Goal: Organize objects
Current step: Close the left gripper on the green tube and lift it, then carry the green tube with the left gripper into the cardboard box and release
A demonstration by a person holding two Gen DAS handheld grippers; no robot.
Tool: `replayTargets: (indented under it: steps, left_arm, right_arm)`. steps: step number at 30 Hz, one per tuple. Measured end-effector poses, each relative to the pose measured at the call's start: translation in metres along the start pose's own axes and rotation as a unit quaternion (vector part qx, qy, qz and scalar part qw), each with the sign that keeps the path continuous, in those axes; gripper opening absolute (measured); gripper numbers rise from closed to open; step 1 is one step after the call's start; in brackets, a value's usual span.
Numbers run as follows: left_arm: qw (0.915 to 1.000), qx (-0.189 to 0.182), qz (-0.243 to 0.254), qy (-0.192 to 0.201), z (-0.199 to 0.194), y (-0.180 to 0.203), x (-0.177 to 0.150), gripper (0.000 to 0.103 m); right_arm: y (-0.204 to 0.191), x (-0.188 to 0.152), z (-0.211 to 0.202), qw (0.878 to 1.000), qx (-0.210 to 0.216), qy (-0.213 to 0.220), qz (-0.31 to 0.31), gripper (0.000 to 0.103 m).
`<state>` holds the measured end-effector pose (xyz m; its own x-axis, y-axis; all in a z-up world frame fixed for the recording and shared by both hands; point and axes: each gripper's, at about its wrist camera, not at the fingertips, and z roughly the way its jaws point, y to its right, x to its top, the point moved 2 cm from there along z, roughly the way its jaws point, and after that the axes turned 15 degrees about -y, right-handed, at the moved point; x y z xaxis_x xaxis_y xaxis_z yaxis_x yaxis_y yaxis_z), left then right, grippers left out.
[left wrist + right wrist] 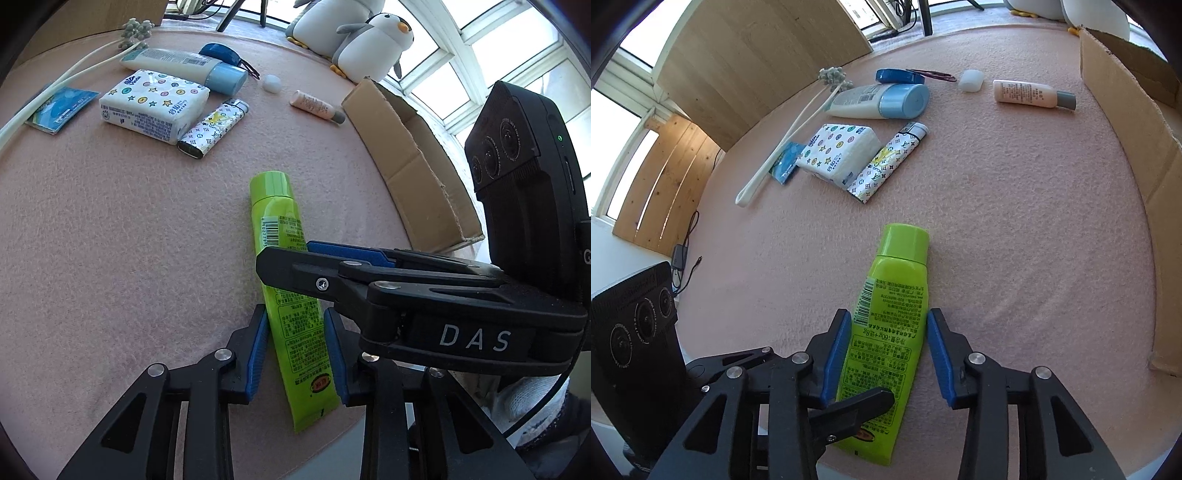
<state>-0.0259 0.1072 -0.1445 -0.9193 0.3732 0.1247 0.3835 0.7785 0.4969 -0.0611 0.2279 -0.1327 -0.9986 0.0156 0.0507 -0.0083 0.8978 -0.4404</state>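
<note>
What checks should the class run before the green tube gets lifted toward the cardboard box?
1. Left claw straddles the lime-green plastic tube: ok.
2. Left pads touching tube: cannot tell; slim gaps show.
3. Right claw also straddles the tube, jaws apart: ok.
4. Two claws crowd one tube: not ok.
5. Open brown cardboard box has room inside: ok.
6. Pink felt mat between tube and box free of clutter: ok.

Lime-green tube [890,332]; pink felt mat [1015,221]; monogram-patterned lighter [213,129]; brown cardboard box [417,162].
</note>
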Motion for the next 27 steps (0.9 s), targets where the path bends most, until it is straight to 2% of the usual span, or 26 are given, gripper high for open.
replayTargets:
  steps: [8,12,19,27]
  left_arm:
    - [0.9999,-0.016,-0.006,0.000,0.001,-0.002,0.003,0.029]
    - [1.0000,-0.008,-0.002,0.005,0.002,0.000,0.007,0.025]
    - [0.9998,0.012,0.014,0.008,0.003,0.005,0.001,0.026]
    - [0.9999,-0.010,0.007,0.008,0.003,0.007,0.005,0.026]
  right_arm:
    - [0.004,-0.005,-0.003,1.000,0.014,0.003,0.008,0.039]
    - [0.009,-0.007,-0.005,1.000,0.018,0.000,0.020,0.039]
    - [0.015,-0.018,-0.008,0.999,0.031,-0.001,0.023,0.039]
    - [0.013,-0.018,-0.008,0.999,0.044,0.002,0.025,0.038]
